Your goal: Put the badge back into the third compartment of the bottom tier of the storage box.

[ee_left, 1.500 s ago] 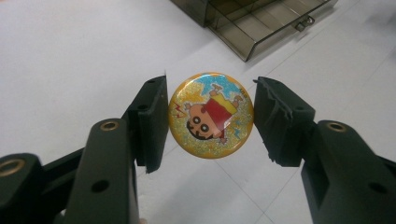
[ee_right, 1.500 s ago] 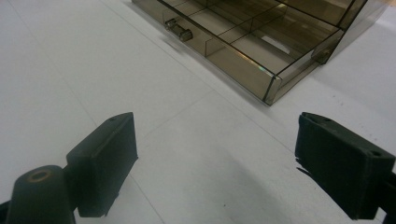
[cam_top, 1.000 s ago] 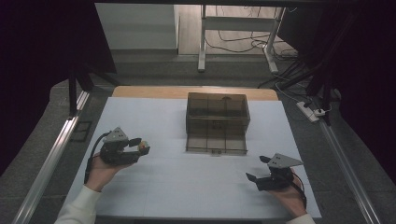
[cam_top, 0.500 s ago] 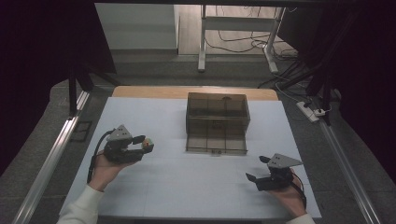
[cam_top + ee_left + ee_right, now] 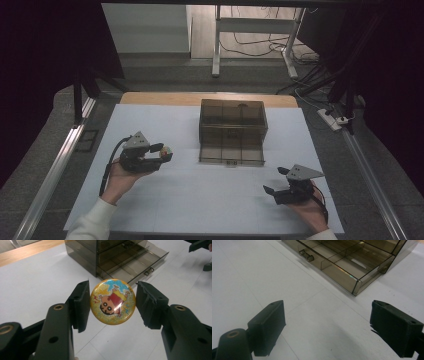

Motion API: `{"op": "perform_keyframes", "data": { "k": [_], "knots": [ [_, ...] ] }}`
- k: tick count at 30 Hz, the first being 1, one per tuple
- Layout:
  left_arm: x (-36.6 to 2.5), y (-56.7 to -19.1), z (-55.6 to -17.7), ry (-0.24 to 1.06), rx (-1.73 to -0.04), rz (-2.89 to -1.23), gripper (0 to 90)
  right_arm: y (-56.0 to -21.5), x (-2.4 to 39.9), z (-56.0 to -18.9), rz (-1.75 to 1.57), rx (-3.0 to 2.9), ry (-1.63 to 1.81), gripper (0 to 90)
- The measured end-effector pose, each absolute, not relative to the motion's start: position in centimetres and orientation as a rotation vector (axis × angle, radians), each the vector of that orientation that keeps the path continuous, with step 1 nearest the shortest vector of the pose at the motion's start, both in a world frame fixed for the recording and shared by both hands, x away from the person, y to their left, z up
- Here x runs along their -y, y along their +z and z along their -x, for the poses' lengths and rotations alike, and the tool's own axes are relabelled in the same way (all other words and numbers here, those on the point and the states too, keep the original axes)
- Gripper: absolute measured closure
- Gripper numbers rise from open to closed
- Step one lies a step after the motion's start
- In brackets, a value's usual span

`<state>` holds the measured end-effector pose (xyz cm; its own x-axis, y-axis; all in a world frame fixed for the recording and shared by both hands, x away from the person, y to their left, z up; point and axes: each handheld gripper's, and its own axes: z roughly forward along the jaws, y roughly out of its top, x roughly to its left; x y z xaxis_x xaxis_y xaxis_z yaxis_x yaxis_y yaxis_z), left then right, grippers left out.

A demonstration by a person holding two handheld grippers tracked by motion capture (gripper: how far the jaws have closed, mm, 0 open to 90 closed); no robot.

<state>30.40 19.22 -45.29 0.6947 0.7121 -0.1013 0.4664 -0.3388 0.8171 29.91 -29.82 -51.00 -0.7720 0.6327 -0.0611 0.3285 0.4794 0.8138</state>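
Observation:
A round yellow badge (image 5: 113,301) with a cartoon figure is pinched by its edges in my left gripper (image 5: 112,306). In the high view that gripper (image 5: 162,151) is held above the white table, left of the box, with the badge (image 5: 166,149) at its tips. A smoky clear drawer box (image 5: 232,120) stands at mid table, its bottom drawer (image 5: 231,151) pulled out toward me. My right gripper (image 5: 275,180) rests near the front right, jaws wide apart with nothing between them. In its own view this gripper (image 5: 327,325) faces the open drawer (image 5: 347,261) and its handle (image 5: 306,255).
The white table top (image 5: 210,200) stretches between the two hands. A wooden strip (image 5: 150,98) runs along its far edge. Metal rails (image 5: 55,170) flank the table on both sides. Cables and a power strip (image 5: 334,119) lie on the floor at the back right.
My left gripper has moved a little to the right, toward the drawer box, with the badge in it. The right gripper has stayed where it was.

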Motion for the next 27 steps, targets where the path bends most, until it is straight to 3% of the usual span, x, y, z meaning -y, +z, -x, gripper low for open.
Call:
{"op": "perform_keyframes", "data": {
  "k": [27],
  "knots": [
    [-15.6, -45.6, -31.6, 0.318, -0.844, -2.040, 46.1, -51.0, 29.9, -29.9, -0.803, -2.379, 1.190, 12.9]
  ]
}}
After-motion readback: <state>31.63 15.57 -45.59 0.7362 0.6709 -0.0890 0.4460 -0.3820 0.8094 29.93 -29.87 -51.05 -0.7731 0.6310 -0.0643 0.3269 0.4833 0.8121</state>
